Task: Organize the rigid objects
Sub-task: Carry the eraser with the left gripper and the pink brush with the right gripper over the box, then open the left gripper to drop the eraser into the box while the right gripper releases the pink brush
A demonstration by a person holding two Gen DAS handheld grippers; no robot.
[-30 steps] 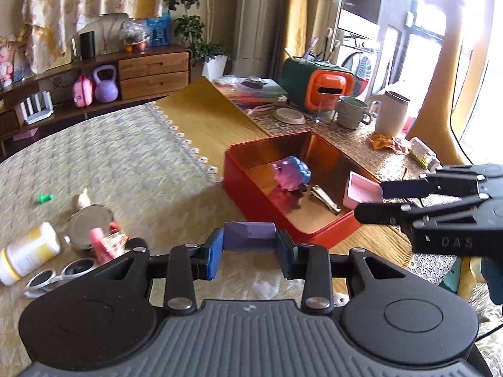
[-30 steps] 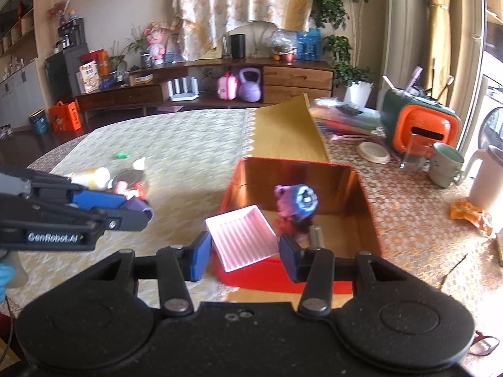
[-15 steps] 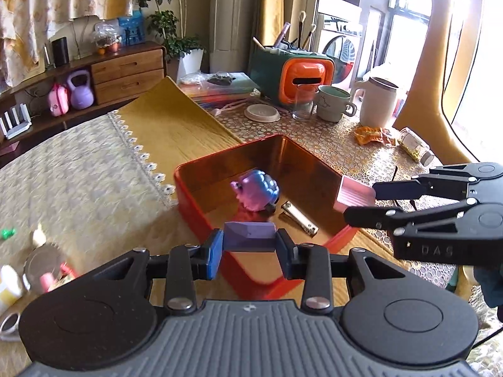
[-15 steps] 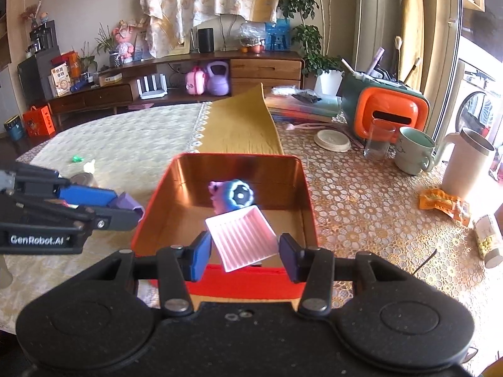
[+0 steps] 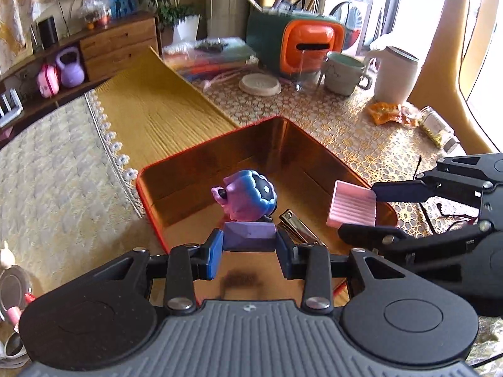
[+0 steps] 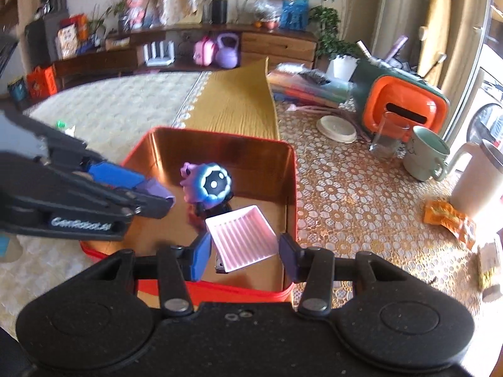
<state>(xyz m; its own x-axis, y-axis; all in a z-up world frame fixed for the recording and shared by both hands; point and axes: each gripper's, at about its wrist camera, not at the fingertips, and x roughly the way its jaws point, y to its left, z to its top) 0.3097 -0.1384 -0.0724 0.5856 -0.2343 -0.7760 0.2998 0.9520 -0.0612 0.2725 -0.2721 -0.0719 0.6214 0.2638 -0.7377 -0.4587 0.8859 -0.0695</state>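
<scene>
A red tin box [image 5: 147, 207] [image 6: 290, 169] with a shiny copper inside stands on the table. In it lie a purple-blue toy [image 5: 248, 194] [image 6: 206, 183] and a metal nail clipper [image 5: 297, 224]. My left gripper [image 5: 250, 248] [image 6: 158, 196] is shut on a small purple block [image 5: 250, 235] and holds it over the box's near edge. My right gripper [image 6: 243, 251] [image 5: 358, 210] is shut on a pink ribbed tray [image 6: 240, 238] [image 5: 352, 204] and holds it over the box's near right corner.
Behind the box are a gold runner [image 5: 157, 116], an orange-green case [image 5: 298, 44], a white coaster [image 5: 259, 83], a glass, a green mug [image 5: 344, 73] and a white jug [image 5: 396, 78]. A snack wrapper [image 5: 388, 111] and small jar lie right. Small items lie at left [image 5: 12, 282].
Both grippers have moved forward over the red box with their objects still held. The box and toy now look closer; the loose items at left have slid out of view.
</scene>
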